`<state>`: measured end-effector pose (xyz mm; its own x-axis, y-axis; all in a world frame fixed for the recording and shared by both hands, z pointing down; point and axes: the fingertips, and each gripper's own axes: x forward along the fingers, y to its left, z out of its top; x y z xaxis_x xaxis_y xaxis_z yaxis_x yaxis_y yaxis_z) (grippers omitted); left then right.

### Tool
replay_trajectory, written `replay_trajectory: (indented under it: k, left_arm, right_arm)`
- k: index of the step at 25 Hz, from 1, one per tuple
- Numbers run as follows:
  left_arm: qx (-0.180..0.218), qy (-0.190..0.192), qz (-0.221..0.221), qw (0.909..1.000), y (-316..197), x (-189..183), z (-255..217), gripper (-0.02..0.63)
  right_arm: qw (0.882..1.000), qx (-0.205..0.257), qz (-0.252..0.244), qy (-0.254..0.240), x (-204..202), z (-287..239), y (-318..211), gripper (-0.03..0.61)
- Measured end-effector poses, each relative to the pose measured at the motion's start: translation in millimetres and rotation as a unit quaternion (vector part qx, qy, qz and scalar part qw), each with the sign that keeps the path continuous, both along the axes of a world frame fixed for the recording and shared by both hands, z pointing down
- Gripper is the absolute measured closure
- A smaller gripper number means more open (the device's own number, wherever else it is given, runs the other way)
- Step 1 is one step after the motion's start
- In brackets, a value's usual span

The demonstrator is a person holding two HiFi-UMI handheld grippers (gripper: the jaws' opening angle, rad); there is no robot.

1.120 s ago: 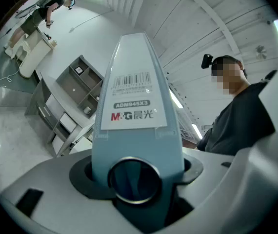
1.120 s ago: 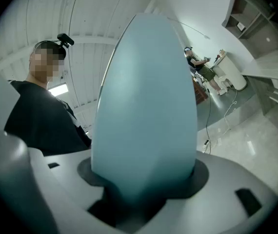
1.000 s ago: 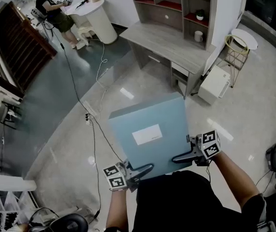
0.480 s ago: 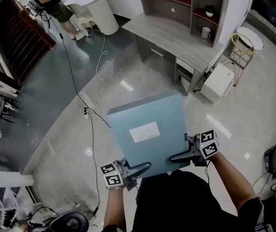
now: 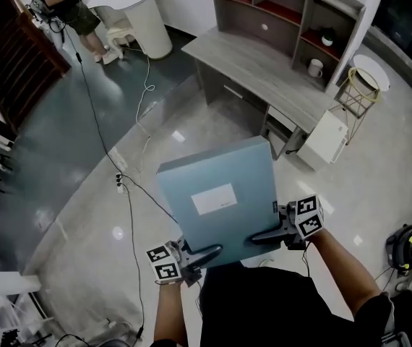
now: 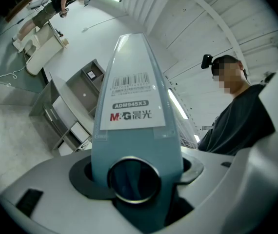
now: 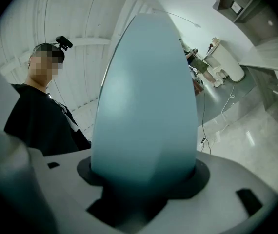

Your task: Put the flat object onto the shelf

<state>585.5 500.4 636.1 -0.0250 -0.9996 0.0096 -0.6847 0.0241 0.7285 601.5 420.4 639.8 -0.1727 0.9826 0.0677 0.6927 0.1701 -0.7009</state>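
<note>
Blue file box [image 5: 217, 194] held flat over floor [image 5: 76, 223], well short of desk shelf [image 5: 293, 16]. L gripper [image 5: 195, 254] pinches spine end, R gripper [image 5: 264, 233] pinches opp. edge. Judged stiff, light, smooth-skinned, may slip. Two-edge hold suits.

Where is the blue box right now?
In the head view's middle, the blue box is held between the left tongs and right tongs, short of the desk.

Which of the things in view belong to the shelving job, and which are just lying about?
For the job: blue file box, held by left gripper and right gripper; shelf unit.
Lying about: floor cable, mug, white cabinet, round white table.
</note>
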Motion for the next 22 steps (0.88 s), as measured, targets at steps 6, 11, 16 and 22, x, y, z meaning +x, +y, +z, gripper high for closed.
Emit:
replay_trajectory:
  k: [6,11,16,22]
  left_arm:
    - [0.006,0.006,0.002,1.0000,37.3,-95.0,-3.8,0.301]
    - [0.007,0.001,0.010,0.9999,70.0,-164.9,-14.3,0.301]
    - [0.007,-0.007,0.011,0.9999,99.5,-216.1,-17.9,0.301]
    - [0.015,-0.021,-0.005,0.9997,127.8,-260.1,-12.2,0.302]
  right_arm:
    - [1.000,0.004,0.007,0.012,-94.6,-3.9,37.3,0.291]
    - [1.000,0.010,0.017,0.009,-162.4,-14.1,69.8,0.291]
    - [1.000,0.009,0.022,0.004,-213.6,-16.4,99.4,0.291]
    - [1.000,0.022,0.010,-0.007,-259.4,-14.5,125.5,0.291]
